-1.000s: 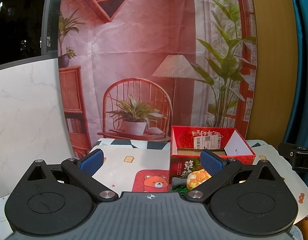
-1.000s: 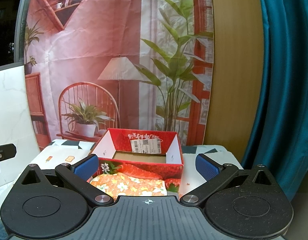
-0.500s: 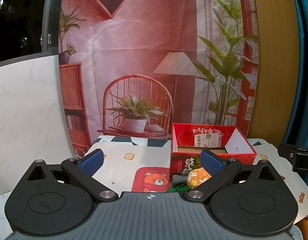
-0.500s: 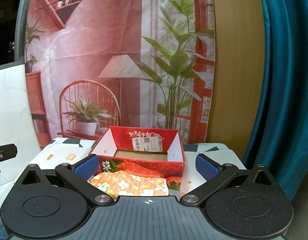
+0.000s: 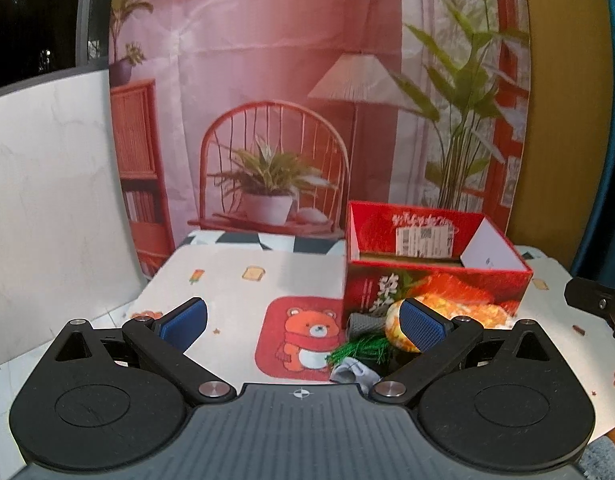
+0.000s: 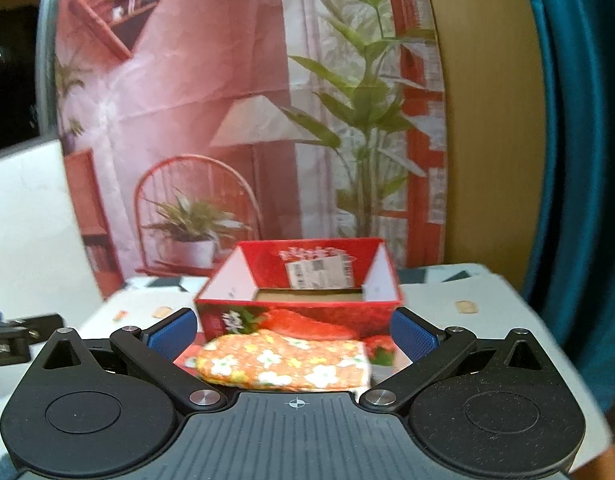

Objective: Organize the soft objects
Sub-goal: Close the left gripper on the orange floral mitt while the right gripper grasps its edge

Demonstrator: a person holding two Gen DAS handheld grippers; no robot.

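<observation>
Both tongs, left tongs (image 5: 303, 322) and right tongs (image 6: 293, 334), gape wide and empty. The floral mitt (image 6: 285, 362) lies just before the red box (image 6: 299, 300), between the right pads. Closing too shallow could pinch only fabric edge; the mitt may sag and catch the box wall.

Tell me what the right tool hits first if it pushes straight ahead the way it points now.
The right tool, open, would first meet the orange floral oven mitt lying between its fingers, just in front of the red open-top box. Depth is hard to judge; the tool may pass partly over the mitt and reach the box's front wall.
</observation>
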